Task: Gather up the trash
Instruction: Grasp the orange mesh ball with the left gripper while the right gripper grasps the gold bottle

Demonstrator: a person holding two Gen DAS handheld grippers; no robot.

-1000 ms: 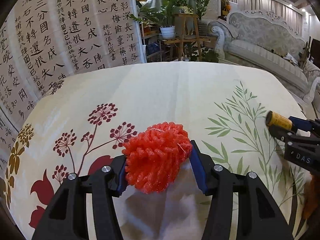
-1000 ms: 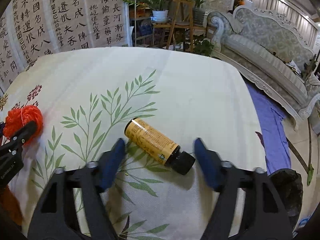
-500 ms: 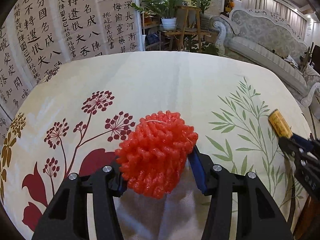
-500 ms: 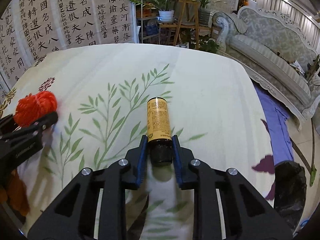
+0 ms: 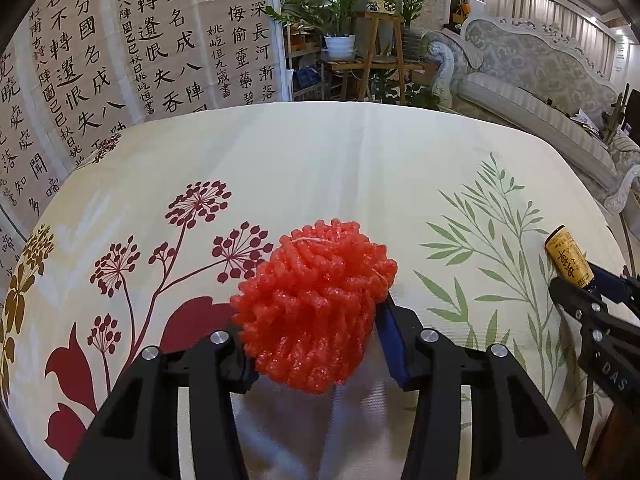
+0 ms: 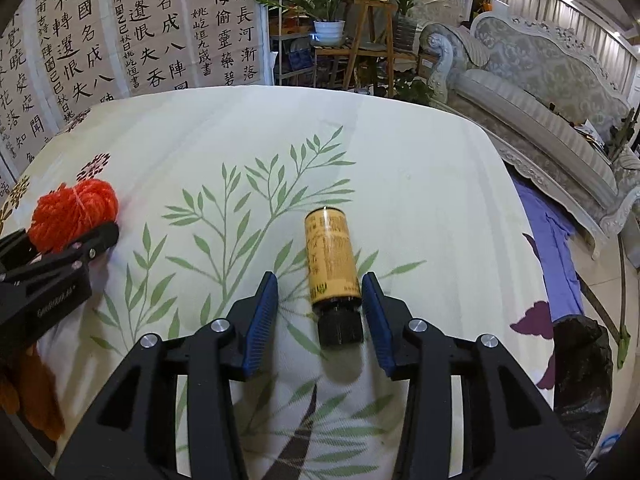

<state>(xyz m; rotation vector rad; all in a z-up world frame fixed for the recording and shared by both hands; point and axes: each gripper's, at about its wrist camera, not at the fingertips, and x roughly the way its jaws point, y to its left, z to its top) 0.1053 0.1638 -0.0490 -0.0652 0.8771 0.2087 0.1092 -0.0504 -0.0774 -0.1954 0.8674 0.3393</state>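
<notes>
Left wrist view: red mesh ball (image 5: 316,306) lifted slightly higher than a second ago, left gripper (image 5: 316,344) closing further, pads squeezing both sides. Ready for carrying off.

Right wrist view: right gripper (image 6: 320,312) opening again after a brief pinch on the cap; bottle (image 6: 331,272) turned lengthwise, loose on the table (image 6: 420,184) between spread pads. Regrasp needed.
</notes>
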